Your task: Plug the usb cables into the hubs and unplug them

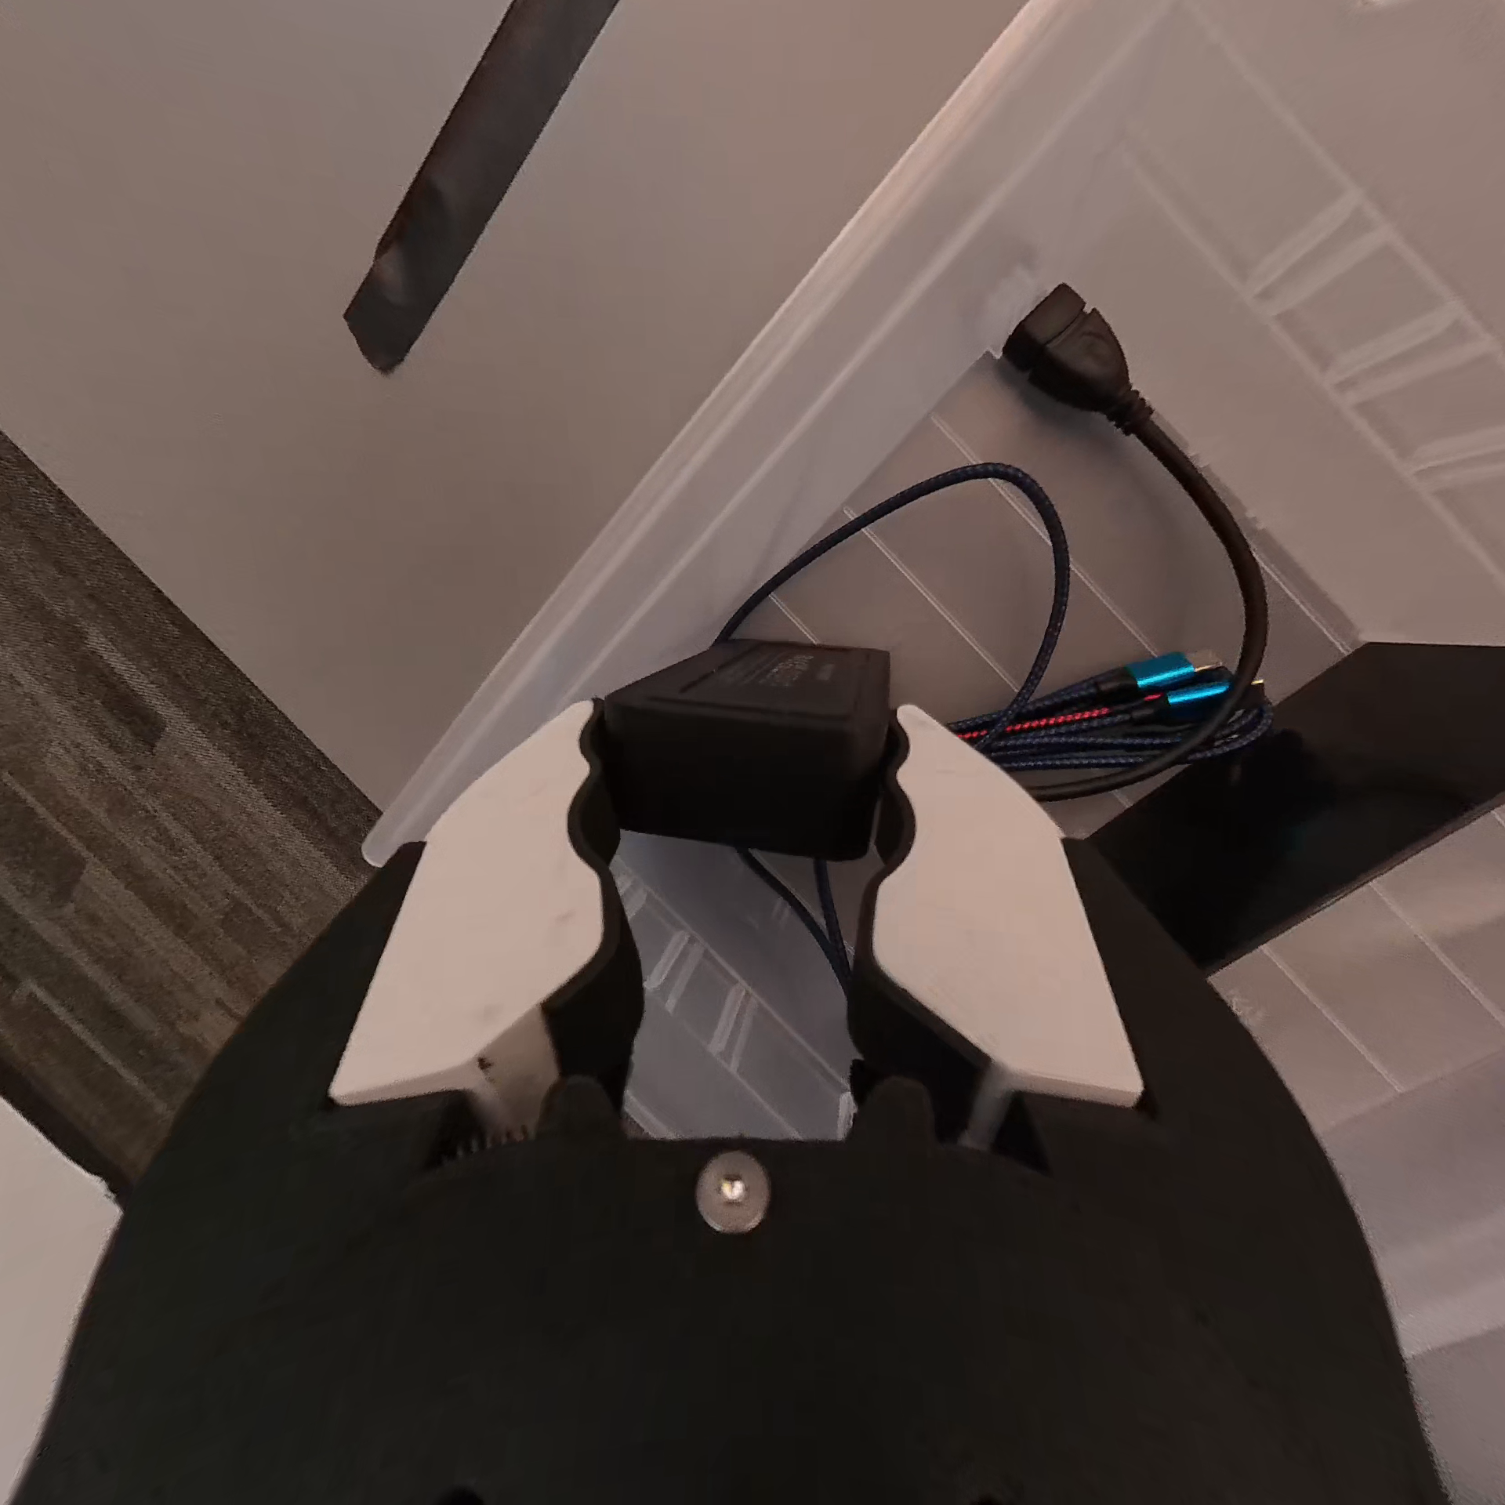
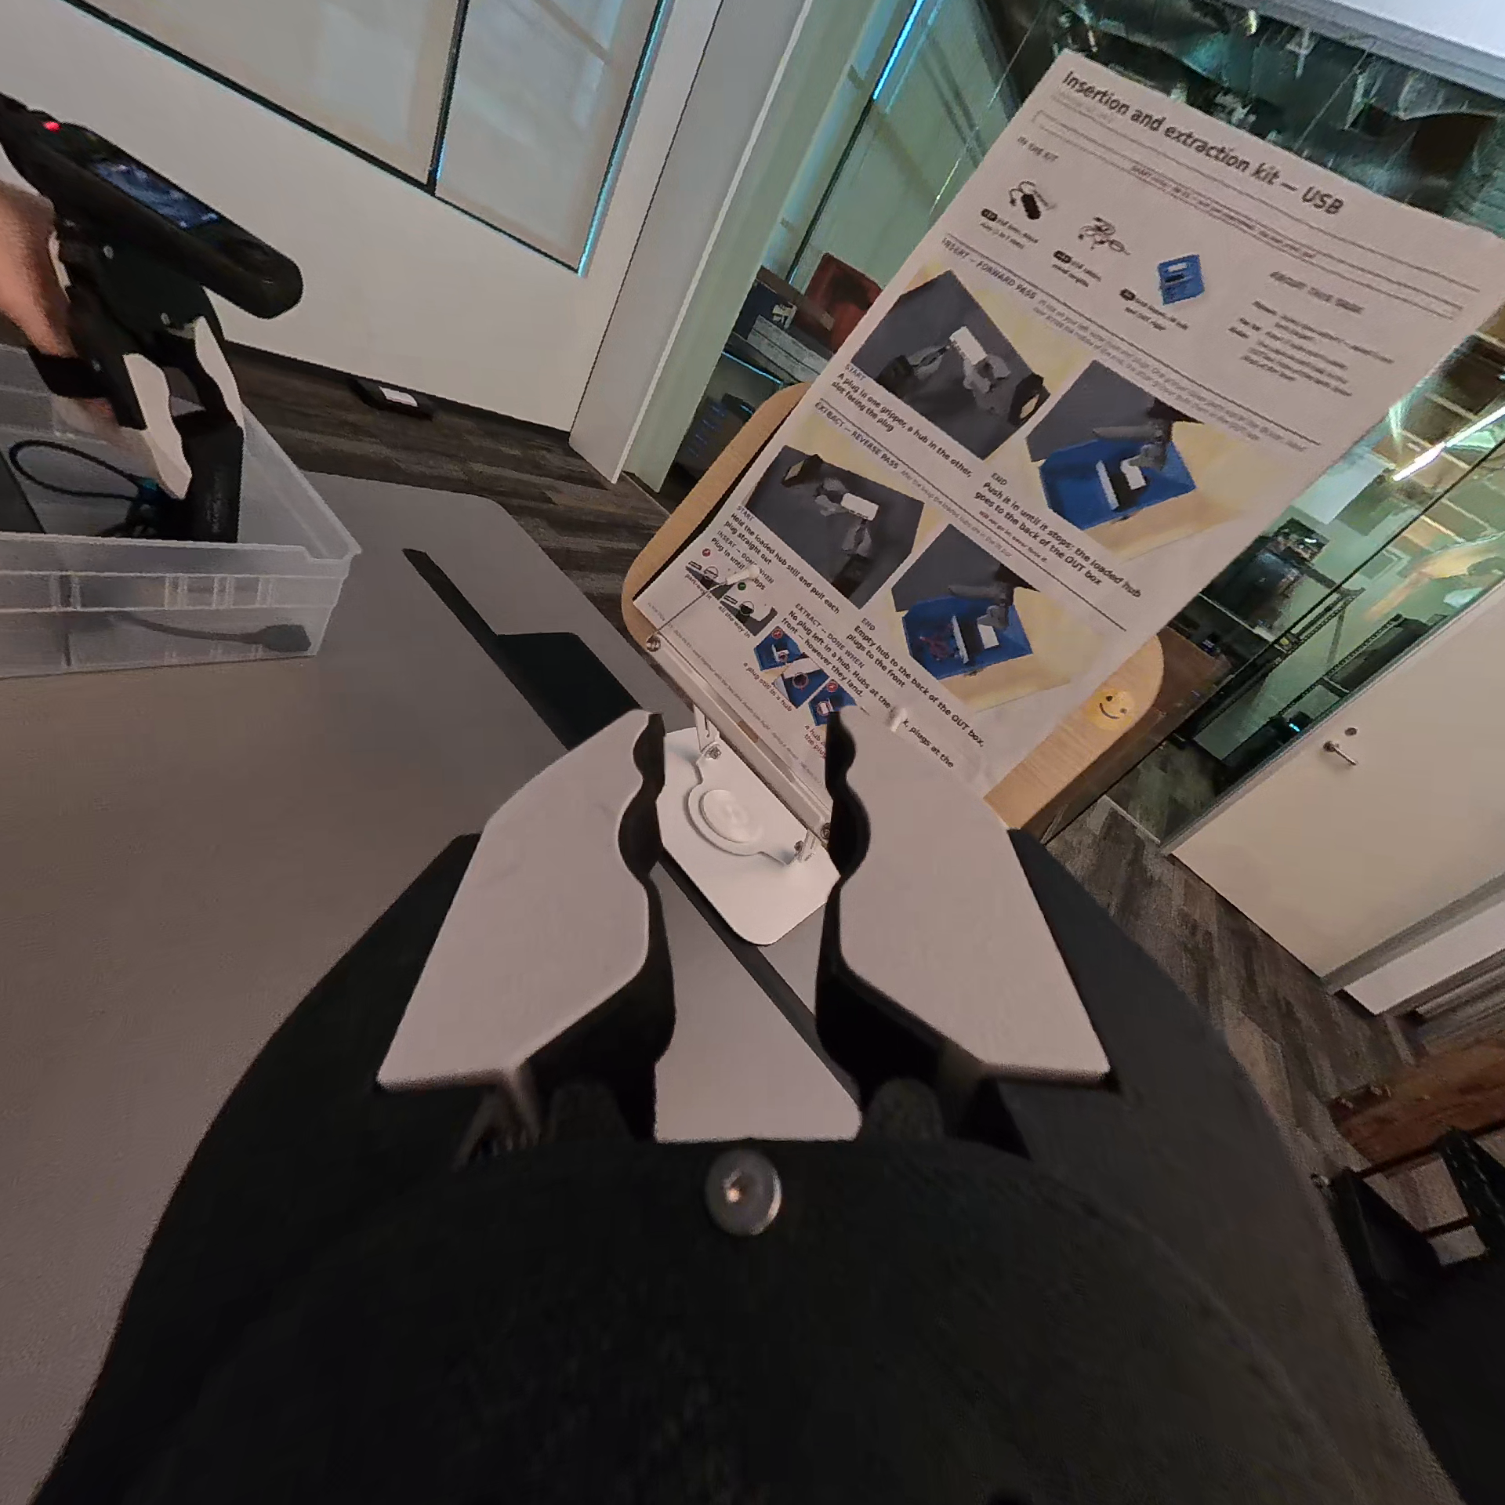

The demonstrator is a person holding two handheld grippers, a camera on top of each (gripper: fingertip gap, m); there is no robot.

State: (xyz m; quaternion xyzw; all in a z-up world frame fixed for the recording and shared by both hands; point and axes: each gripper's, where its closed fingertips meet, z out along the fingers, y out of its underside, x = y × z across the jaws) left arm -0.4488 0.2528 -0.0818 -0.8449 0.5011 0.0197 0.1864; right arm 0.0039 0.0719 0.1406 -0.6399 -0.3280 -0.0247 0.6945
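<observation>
My left gripper [image 1: 743, 737] is shut on a black USB hub [image 1: 745, 737] and holds it upright inside a clear plastic bin [image 1: 651, 521]. Behind the hub lie braided blue and red USB cables with blue metal plugs [image 1: 1173, 692] and a black cable with a USB socket end [image 1: 1067, 346]. The right wrist view shows the same gripper [image 2: 199, 440] at far left with the hub [image 2: 216, 480] standing in the bin [image 2: 269, 562]. My right gripper [image 2: 741, 749] is open and empty above the grey table, pointing at a sheet stand.
A printed instruction sheet [image 2: 1099, 423] stands on a white holder [image 2: 753, 863] at the table's far edge. A black tape strip [image 1: 480, 171] lies on the grey table [image 1: 244, 244]. A black divider [image 1: 1270, 782] stands in the bin. Carpet floor [image 1: 106, 733] lies beyond the table. One gripper's finger ends stand about 55 cm off the other's.
</observation>
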